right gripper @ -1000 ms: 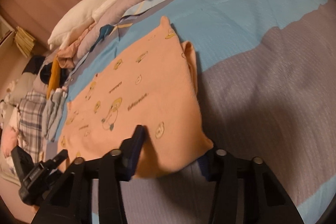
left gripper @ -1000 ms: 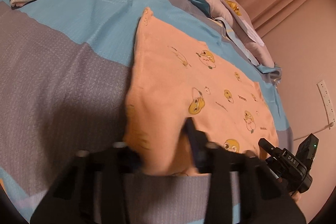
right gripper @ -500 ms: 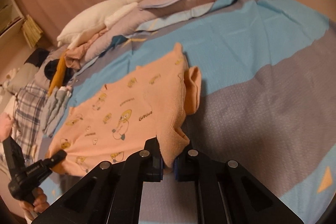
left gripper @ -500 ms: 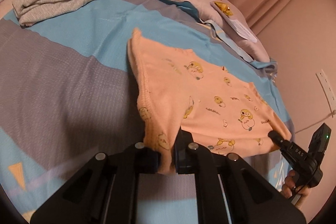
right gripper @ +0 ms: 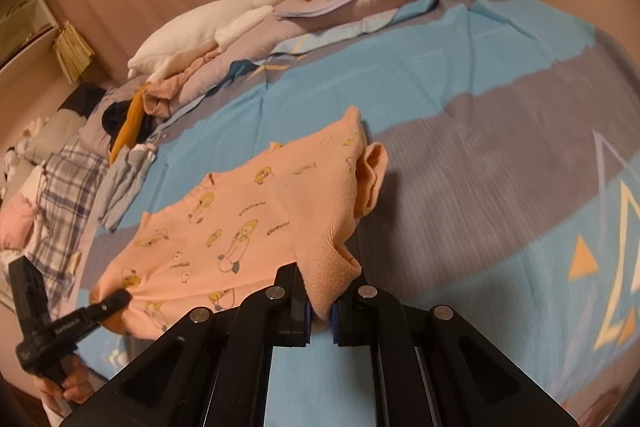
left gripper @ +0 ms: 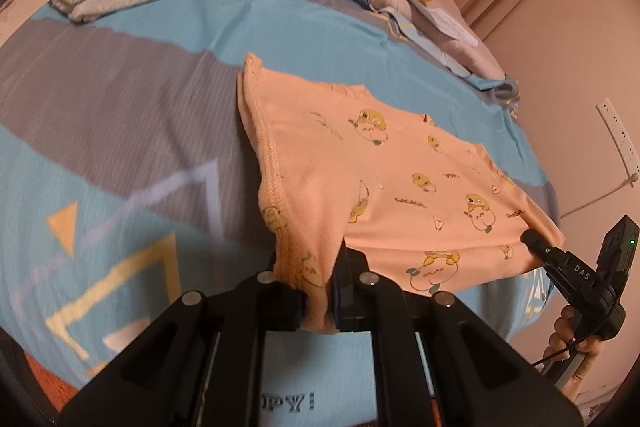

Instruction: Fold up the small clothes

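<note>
From your left wrist, your left tool (left gripper: 318,291) was clamped on a corner of the orange shirt (left gripper: 384,183), its pads buried in cloth. The shirt stretched across the bed (left gripper: 120,131) to your right tool (left gripper: 534,241), whose tip hid in the far corner.

From your right wrist, that tool (right gripper: 320,311) pinched its corner narrowly. The shirt (right gripper: 240,227) sagged over the bed (right gripper: 480,147), one sleeve bunched. The left tool (right gripper: 116,301) sat blurred and partly cut off.

Garment (left gripper: 384,187) on bed (left gripper: 120,131)
</note>
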